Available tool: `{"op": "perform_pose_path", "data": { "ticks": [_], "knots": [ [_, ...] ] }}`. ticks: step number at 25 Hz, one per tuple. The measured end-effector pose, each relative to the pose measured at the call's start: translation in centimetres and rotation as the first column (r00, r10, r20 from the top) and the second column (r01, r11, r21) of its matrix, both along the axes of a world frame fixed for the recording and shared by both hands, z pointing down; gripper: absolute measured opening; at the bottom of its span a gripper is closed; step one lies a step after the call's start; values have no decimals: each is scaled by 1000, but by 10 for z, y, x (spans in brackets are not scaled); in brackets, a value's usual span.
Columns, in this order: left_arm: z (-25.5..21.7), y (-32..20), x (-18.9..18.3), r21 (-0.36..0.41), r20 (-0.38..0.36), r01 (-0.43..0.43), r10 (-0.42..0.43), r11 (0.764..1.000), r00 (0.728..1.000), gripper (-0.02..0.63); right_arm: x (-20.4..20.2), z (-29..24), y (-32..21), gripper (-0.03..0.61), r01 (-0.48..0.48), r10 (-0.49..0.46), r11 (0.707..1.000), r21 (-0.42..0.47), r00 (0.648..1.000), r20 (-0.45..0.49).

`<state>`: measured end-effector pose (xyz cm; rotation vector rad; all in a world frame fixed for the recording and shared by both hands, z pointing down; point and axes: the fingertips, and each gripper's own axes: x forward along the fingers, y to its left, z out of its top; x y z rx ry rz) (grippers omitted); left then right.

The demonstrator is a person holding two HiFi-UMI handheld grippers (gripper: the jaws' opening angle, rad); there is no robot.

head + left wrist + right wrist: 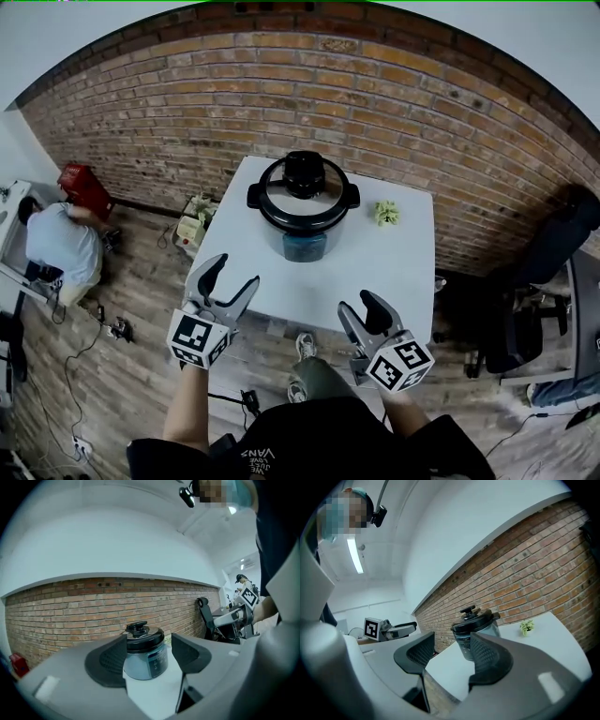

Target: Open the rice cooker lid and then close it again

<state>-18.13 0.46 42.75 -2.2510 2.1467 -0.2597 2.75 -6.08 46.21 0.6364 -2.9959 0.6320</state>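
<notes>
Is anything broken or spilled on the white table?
Nothing looks wrong. The rice cooker stands upright on the white table, and its lid sits flat on top. A small green thing lies by itself to one side, not touching the cooker. Nothing is spilled.

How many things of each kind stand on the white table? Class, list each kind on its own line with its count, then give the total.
Rice cooker: 1
Small green leafy thing: 1
Total on the white table: 2
</notes>
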Motion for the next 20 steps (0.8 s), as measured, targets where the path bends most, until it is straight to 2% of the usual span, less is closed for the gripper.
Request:
{"op": "perform_pose_path", "data": {
  "ticks": [7, 13, 16, 20],
  "knots": [
    [16, 49, 30, -6, -44, 88, -88, 996, 995, 284, 13, 9, 21, 229, 34, -33, 999, 9, 999, -33],
    [14, 69, 58, 28, -68, 165, -163, 986, 984, 282, 25, 9, 21, 219, 101, -100, 995, 17, 993, -55],
    [22, 76, 77, 12, -99, 216, -214, 976, 972, 269, 37, 12, 19, 196, 141, -139, 990, 22, 987, -81],
    [37, 81, 114, -27, -109, 268, -269, 963, 957, 196, 59, 19, 19, 117, 200, -197, 980, 19, 975, -103]
  ]
}}
